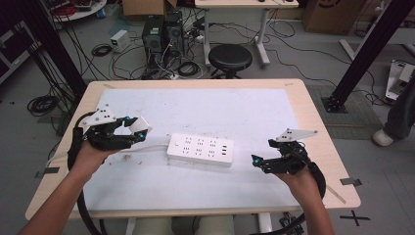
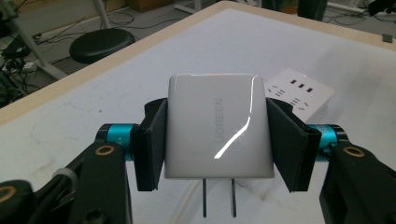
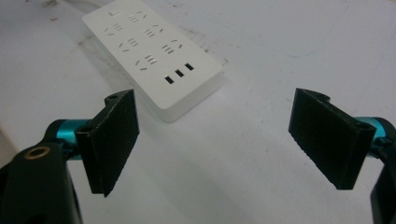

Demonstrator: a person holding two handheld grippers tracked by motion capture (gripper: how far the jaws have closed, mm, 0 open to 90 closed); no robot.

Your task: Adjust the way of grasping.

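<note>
A white power strip (image 1: 200, 149) lies flat mid-table, with several sockets and three USB ports; its cord leaves its left end. My left gripper (image 1: 138, 128) is shut on a white UGREEN charger (image 2: 217, 133), held above the table left of the strip, with two metal prongs pointing back toward the camera in the left gripper view. The strip's end (image 2: 301, 88) shows beyond the charger. My right gripper (image 1: 254, 160) stands open just right of the strip, nothing between its pads (image 3: 112, 140). In the right gripper view the power strip (image 3: 152, 53) lies ahead and to the left.
The table (image 1: 313, 122) has a wooden rim around a white mat. A black stool (image 1: 230, 58), computer towers (image 1: 164, 32) and loose cables sit on the floor beyond the far edge. A person's shoe (image 1: 384, 137) shows at the right.
</note>
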